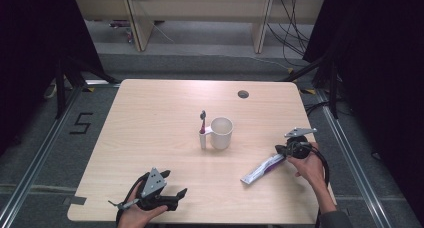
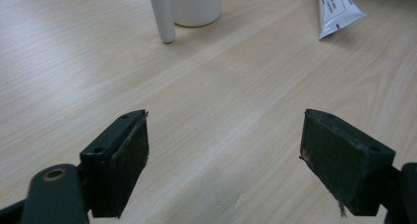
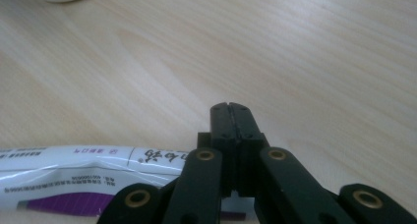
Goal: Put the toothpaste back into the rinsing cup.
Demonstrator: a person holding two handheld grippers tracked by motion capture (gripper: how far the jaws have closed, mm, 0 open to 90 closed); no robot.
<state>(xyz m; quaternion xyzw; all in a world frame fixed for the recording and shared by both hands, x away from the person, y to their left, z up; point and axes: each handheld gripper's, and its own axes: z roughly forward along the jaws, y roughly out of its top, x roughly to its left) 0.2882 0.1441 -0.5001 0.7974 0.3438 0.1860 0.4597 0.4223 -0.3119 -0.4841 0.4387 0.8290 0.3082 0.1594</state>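
1. The table (image 1: 150,118) is a light wood-grain surface with rounded corners and a small round cable hole (image 1: 243,94) near its far edge.
2. The white mug (image 1: 221,132) stands upright near the table's middle. A white toothbrush holder (image 1: 202,139) stands touching or just beside its left flank, with a toothbrush (image 1: 202,119) upright in it, head uppermost.
3. The toothpaste tube (image 1: 262,169), white with a purple band, lies flat on the table to the right of the mug and nearer the person, well apart from it. Its crimped end points toward the person's left; its other end sits at the right gripper.
4. The left gripper (image 1: 170,185) rests in the person's hand at the near left of the table. Its jaws stand wide apart with nothing between them.
5. The right gripper (image 1: 281,149) sits at the tube's right end. Its jaws are pressed together; in the right gripper view the tube (image 3: 74,177) lies just beside them, and whether any part of it is pinched cannot be told.
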